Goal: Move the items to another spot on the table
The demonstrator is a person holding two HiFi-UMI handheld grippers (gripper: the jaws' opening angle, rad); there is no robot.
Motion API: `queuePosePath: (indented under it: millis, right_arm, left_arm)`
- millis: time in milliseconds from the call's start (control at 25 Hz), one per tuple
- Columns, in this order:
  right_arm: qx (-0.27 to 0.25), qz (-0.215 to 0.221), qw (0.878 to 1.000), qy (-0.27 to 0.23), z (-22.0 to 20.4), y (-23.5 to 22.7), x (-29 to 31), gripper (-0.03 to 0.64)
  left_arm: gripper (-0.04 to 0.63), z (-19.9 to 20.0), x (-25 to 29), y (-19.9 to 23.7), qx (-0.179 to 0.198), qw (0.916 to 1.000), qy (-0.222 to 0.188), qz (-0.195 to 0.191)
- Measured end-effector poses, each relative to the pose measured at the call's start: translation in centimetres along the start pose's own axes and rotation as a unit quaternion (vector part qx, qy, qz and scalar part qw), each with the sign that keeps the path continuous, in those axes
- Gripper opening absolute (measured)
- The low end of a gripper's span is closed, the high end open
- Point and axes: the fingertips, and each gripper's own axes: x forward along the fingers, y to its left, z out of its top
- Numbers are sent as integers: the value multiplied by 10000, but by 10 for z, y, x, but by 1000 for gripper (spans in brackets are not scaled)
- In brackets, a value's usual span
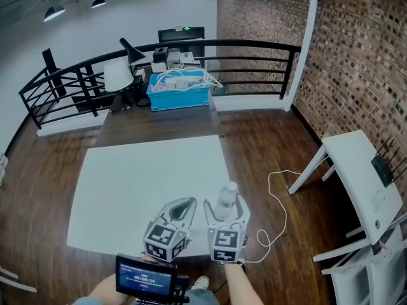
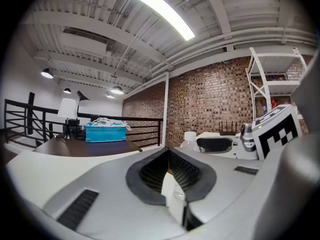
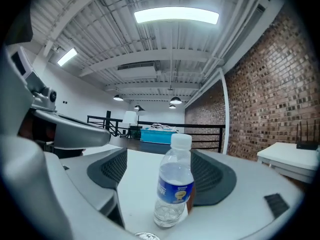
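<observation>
Bottle [image 3: 174, 184]: upright, near the tabletop's [image 1: 146, 170] near right edge.
Right gripper [image 3: 161, 156]: fingers [image 3: 107, 171] wide around it; should close centred on the label.
Left gripper [image 1: 189, 203]: fingers seemingly together, empty.

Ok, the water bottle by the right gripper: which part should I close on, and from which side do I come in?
Grip the water bottle across its straight body at the blue label, coming in level from the near side. It stands upright on the table, and the cap is narrower and offers less hold. The right gripper is open with a jaw on each side of the bottle.
</observation>
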Motion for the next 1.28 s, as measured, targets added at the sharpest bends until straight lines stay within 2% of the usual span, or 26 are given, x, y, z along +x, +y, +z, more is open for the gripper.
queuePosePath:
  millis: [120, 320, 440, 720, 800, 1040, 1160, 1280]
  right_arm:
    - [-123, -231, 9996, -71, 6, 4, -4, 396]
    - [-36, -124, 9998, -156, 18, 25, -5, 394]
    - [-38, 39, 9998, -210, 28, 44, -2, 370]
    - [-45, 678, 9973, -294, 47, 115, 15, 367]
    - [5, 939, 9951, -303, 53, 140, 20, 340]
    - [-105, 1506, 9878, -391, 67, 213, 32, 196]
    - [-154, 1779, 9830, -430, 75, 247, 36, 158]
    - [-153, 2077, 9770, -460, 80, 279, 38, 78]
  left_arm:
    - [14, 3, -11, 9, 6, 10000, -47, 31]
    - [14, 5, -28, 22, 2, 9999, -77, 72]
    - [14, 11, -39, 33, -9, 9998, -123, 151]
    - [14, 17, -74, 81, -39, 9985, -246, 479]
    - [14, 18, -86, 98, -43, 9978, -277, 602]
    - [14, 15, -128, 146, -104, 9951, -330, 923]
    - [12, 15, -149, 168, -133, 9928, -367, 1133]
    - [11, 14, -170, 188, -170, 9897, -411, 1359]
